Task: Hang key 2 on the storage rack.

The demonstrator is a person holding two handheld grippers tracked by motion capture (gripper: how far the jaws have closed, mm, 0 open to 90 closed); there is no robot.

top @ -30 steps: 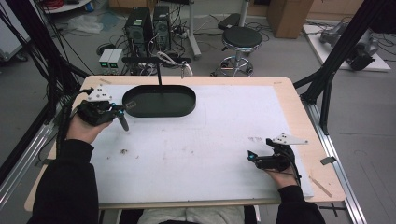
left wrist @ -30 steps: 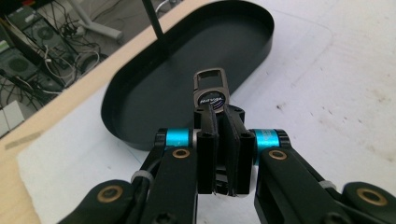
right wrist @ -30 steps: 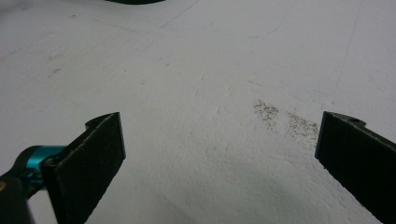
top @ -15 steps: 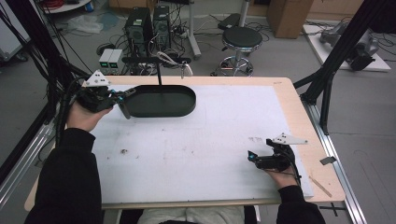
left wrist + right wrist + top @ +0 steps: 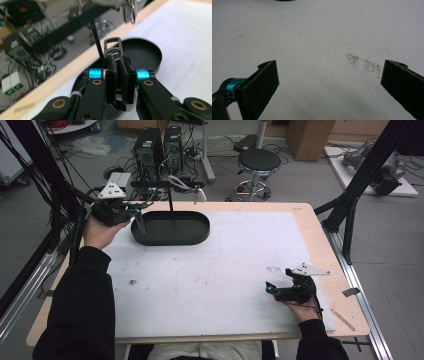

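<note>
My left gripper [image 5: 136, 212] is held up over the left end of a black oval tray [image 5: 170, 239]. It is shut on a dark metal key clip [image 5: 113, 49] with a rectangular loop, which sticks out past the jaws. Just beyond it a thin black post [image 5: 171, 202] rises from the tray and carries a crossbar [image 5: 167, 184]. A silver key ring [image 5: 130, 12] hangs from that bar. My right gripper [image 5: 268, 288] rests low on the white mat near the front right. Its jaws stand wide apart over bare mat [image 5: 329, 82].
A white mat [image 5: 210, 270] covers the wooden table [image 5: 320, 245]. Faint dirt marks [image 5: 362, 63] lie between the right jaws. Black frame struts [image 5: 350, 205] stand at the table's right, and cables and computers sit on the floor behind.
My left gripper has risen from the mat beside the tray and moved toward the far edge, carrying the clip up near the post. The right gripper has stayed put.
</note>
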